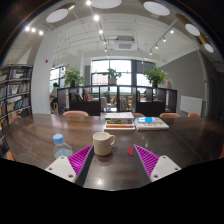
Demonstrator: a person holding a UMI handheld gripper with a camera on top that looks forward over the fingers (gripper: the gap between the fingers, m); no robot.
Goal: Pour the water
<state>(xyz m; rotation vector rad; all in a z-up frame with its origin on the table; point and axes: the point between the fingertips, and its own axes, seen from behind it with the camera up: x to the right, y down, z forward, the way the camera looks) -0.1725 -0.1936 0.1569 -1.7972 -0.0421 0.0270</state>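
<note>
A cream mug (102, 143) with its handle to the right stands on the dark wooden table (40, 130), just ahead of my left finger. A plastic water bottle (61, 148) with a blue cap stands to the left of the mug, beside the left finger. My gripper (113, 160) is open and empty. Its magenta pads (80, 158) stand wide apart low over the table, with bare table between them.
Books (120, 123) and a second stack (152, 123) lie further back on the table. A small red thing (130, 149) lies right of the mug. Chairs, plants and windows stand beyond the table, with a bookshelf (14, 90) at the left.
</note>
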